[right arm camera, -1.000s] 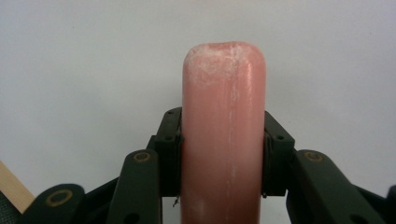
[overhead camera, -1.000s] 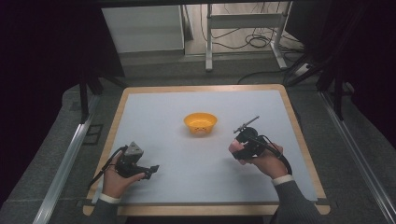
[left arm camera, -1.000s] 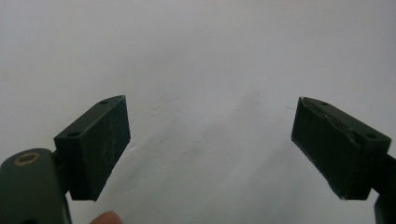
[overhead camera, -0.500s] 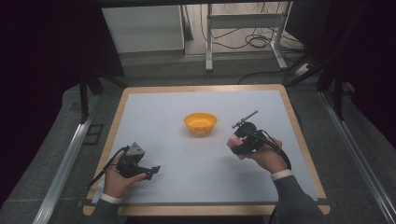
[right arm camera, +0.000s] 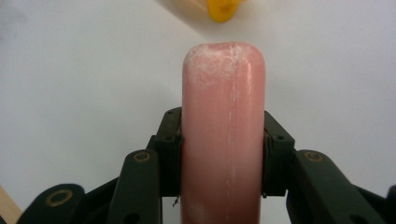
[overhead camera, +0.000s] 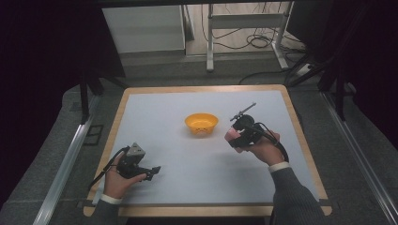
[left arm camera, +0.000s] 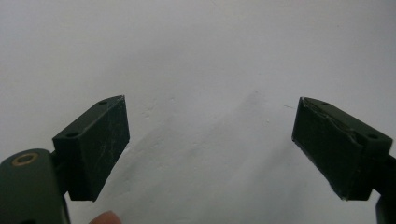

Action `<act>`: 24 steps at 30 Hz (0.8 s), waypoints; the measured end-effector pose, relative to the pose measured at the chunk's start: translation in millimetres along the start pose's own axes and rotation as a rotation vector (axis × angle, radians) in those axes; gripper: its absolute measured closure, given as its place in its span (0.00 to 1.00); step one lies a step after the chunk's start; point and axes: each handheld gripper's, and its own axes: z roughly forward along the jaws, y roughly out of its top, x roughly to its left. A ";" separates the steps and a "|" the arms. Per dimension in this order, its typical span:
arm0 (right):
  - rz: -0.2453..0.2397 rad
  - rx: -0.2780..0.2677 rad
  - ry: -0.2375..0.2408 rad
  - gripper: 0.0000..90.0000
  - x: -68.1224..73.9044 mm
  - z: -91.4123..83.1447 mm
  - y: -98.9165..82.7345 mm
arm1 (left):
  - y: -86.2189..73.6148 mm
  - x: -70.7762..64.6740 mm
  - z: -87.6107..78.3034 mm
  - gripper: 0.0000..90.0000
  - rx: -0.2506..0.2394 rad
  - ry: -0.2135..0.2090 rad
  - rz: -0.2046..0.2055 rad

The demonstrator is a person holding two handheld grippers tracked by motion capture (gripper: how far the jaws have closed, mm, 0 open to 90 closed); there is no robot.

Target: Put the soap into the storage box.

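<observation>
right claw [overhead camera: 233,140] nearer bowl [overhead camera: 201,123], white tabletop [overhead camera: 187,164]

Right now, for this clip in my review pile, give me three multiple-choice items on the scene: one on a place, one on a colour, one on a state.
1. Where is the bowl?
A. Near the table's middle
B. At the front left corner
C. On the floor

2. What colour is the bowl?
A. Blue
B. Orange-yellow
C. Green

3. How is the right hand-held gripper?
A. Open over the bowl
B. Lying on the table
C. Shut on a pink sausage

Answers:
1. A, the high view shows it about midway across the white top.
2. B, its rim and wall read orange-yellow in the high view.
3. C, the right gripper view shows both pads pressed on the sausage's sides.
</observation>
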 end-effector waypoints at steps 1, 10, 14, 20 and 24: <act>0.000 0.000 0.000 0.66 0.0 0.0 0.0 | 0.0 0.3 -0.1 0.13 0.001 0.002 0.002; -0.017 -0.005 0.002 0.66 -3.9 3.3 10.4 | -0.2 -0.1 -1.1 0.13 -0.001 0.002 -0.001; -0.018 -0.004 0.005 0.66 -6.9 5.9 14.6 | -0.3 0.2 -1.8 0.13 -0.002 0.004 -0.002; -0.026 -0.013 0.011 0.66 -9.1 6.8 19.7 | -0.4 -0.8 -0.1 0.13 0.006 0.004 0.000; -0.046 -0.013 0.015 0.66 -10.2 6.9 23.6 | -0.2 -0.9 0.4 0.13 0.006 0.001 -0.001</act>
